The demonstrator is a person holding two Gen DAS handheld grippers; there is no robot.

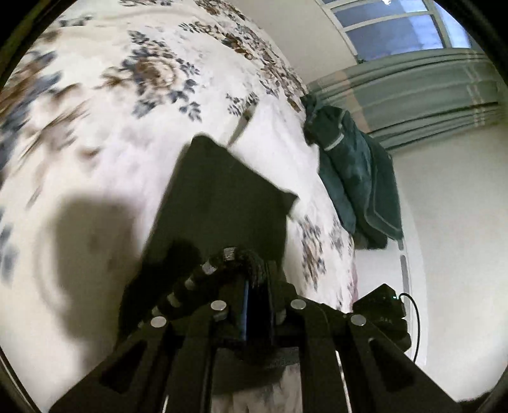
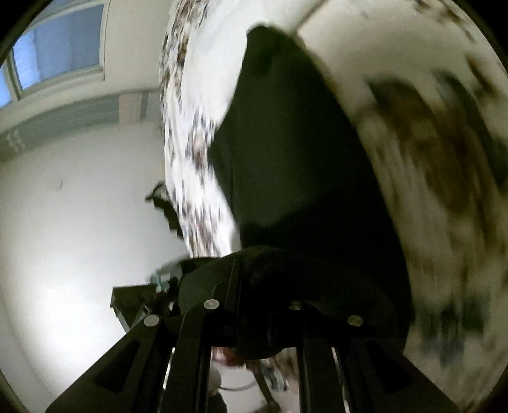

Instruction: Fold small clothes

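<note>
Black fabric, a small dark garment [image 1: 222, 203], is lying across a white bedspread printed with blue and brown flowers [image 1: 133, 95], with its far corners spread flat on the cover and its near edge lifted toward the cameras. In the left wrist view the left gripper [image 1: 254, 279] is pinching a bunched, ribbed hem of this garment, its two black fingers drawn close together on the cloth. In the right wrist view the right gripper [image 2: 254, 286] is sitting against the same dark garment [image 2: 285, 143], which is draping over its tips; the picture is blurred and dark there, so whether its fingers are clamped or apart cannot be told. A dark teal jacket with pale piping [image 1: 355, 171] is hanging over the far edge of the bed, beside a pale wall [image 1: 454, 206]. A window with a white frame [image 1: 390, 28] is showing above grey-green curtains [image 1: 412, 92].
</note>
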